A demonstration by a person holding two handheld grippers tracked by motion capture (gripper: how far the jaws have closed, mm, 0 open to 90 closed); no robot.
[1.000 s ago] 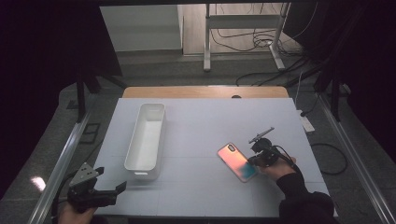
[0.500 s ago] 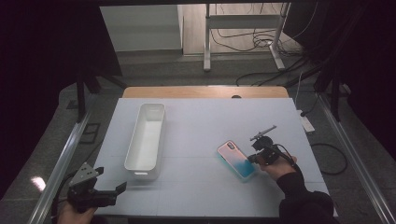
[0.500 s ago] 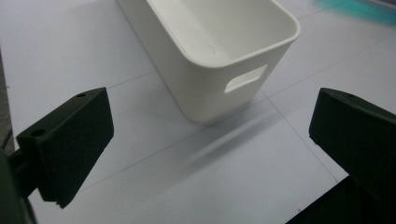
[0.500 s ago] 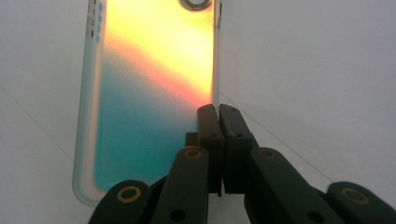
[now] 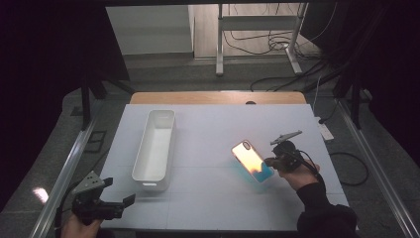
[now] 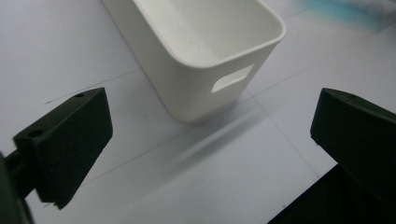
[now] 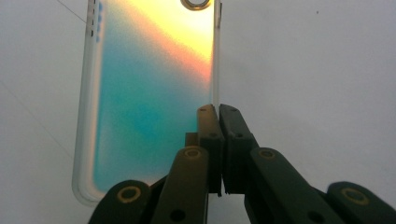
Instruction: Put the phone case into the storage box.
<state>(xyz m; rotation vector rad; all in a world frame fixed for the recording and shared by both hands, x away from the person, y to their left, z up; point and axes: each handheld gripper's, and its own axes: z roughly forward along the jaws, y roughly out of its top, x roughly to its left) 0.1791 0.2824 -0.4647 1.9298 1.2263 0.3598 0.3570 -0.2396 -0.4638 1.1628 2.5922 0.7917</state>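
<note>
An iridescent phone case (image 5: 251,161), orange at its far end and teal at its near end, is at the right of the white table. My right gripper (image 5: 270,161) is shut on its right long edge, and the case looks tipped up, casting a teal glow on the table. In the right gripper view the jaws (image 7: 218,109) meet on the rim of the case (image 7: 149,93). My left gripper (image 5: 118,192) is open near the table's front left corner. Its jaws (image 6: 212,109) stand wide apart, short of the end wall of the white bin (image 6: 205,79).
The long white bin (image 5: 171,148) lies lengthwise at the left middle of the table. Metal rails run along both table sides. A white power strip (image 5: 324,130) and cables lie off the right edge. Bare table surface (image 5: 213,134) lies between bin and case.
The phone case has shifted slightly up in the picture in the right gripper's hold and looks more tilted. The left gripper has stayed put.
</note>
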